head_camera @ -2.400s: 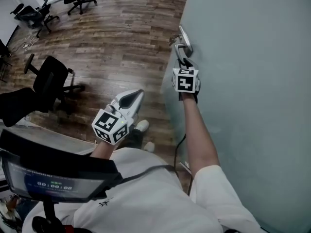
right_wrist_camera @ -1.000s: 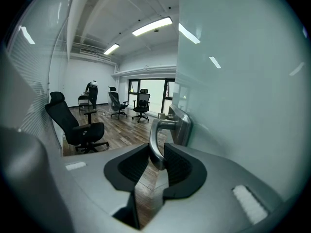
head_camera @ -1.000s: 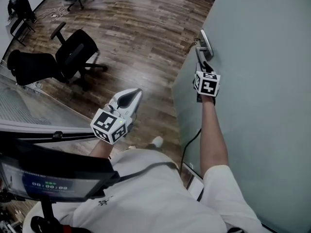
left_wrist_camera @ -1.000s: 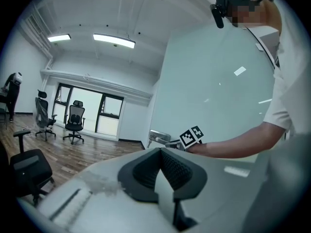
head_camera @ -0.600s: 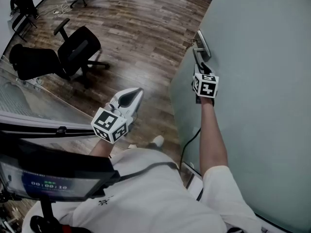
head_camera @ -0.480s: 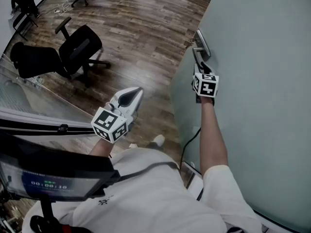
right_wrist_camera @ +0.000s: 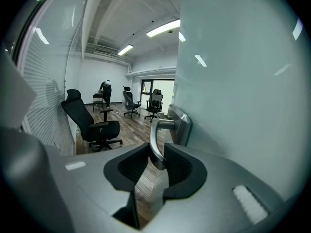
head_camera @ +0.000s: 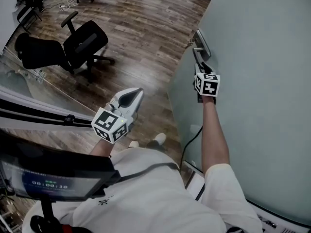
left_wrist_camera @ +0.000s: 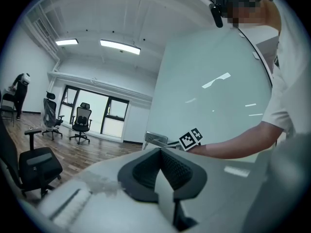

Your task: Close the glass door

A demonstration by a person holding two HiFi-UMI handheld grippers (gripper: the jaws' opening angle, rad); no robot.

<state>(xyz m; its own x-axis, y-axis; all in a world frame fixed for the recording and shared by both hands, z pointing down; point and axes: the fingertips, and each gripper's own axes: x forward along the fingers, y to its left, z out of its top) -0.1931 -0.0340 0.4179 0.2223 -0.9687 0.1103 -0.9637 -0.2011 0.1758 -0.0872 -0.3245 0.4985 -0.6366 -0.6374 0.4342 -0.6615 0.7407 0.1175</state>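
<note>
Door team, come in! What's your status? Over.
Right gripper shut on the door handle. Left gripper shut, empty, off the glass door. Nearest office chair stands well clear of it.

place: open office | seating: black swivel chairs (head_camera: 85, 39) on wood-plank floor (head_camera: 146, 33) | walls: frosted glass door (head_camera: 257, 57), glazed partition (right_wrist_camera: 43, 115), perhaps with blinds | ceiling: long strip lights (left_wrist_camera: 120, 46) | far end: windows (left_wrist_camera: 116, 116)
</note>
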